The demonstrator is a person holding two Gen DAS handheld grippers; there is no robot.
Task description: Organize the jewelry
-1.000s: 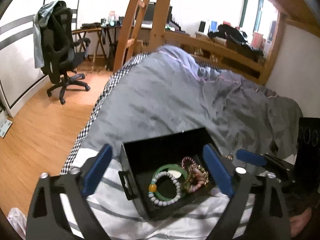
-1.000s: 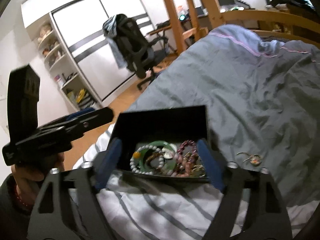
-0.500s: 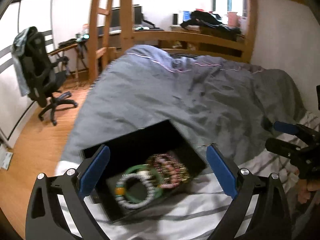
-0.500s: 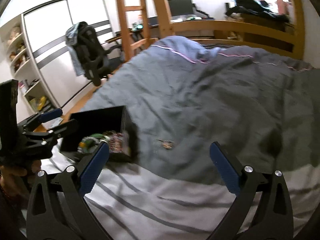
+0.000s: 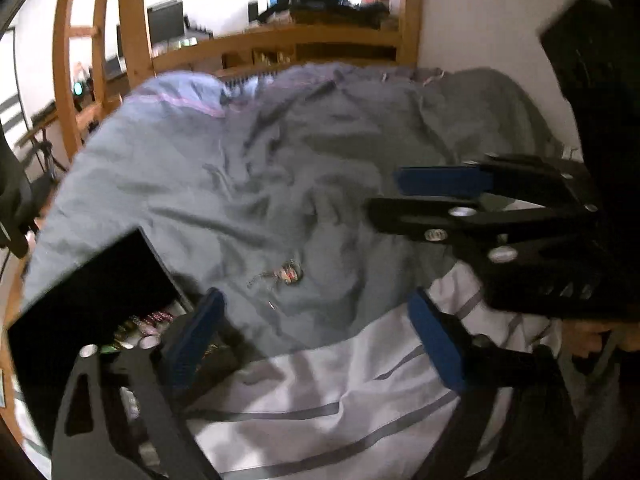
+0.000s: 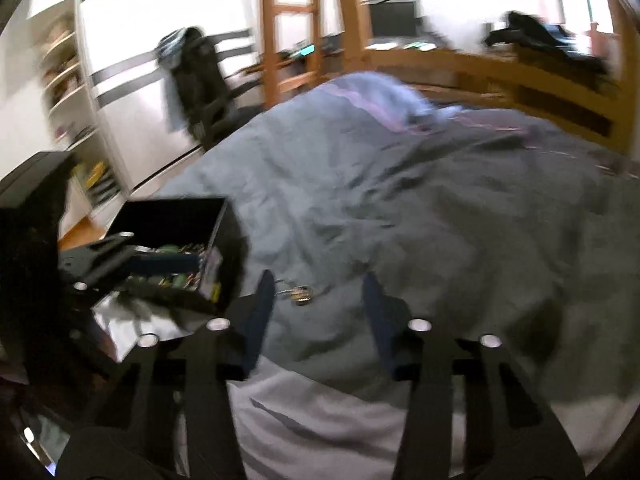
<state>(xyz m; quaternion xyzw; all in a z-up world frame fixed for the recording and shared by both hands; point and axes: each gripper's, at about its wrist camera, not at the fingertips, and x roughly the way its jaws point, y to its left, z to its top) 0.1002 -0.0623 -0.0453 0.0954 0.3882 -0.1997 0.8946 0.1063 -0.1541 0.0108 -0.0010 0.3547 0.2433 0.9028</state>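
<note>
Right tool point(image 6: 318, 304), fingers apart, empty, has swung from black jewelry box point(image 6: 172, 216) toward loose pendant point(image 6: 300, 294) on grey duvet point(image 6: 440, 216); left tool point(image 5: 316, 336) likewise apart. Last stray piece now targeted; bracelets point(image 5: 150, 322) already boxed.

Daylight is pouring in from behind the wooden bed frame point(image 6: 492, 68), blowing out the wall there to plain white in both views. Nearer the camera than that frame, the grey duvet point(image 5: 280, 184) is lying dim and flat. Motion blur is smearing everything, worst in the right wrist view. Fisheye bending is curving the frame's posts, and the corners are darkening to black.
</note>
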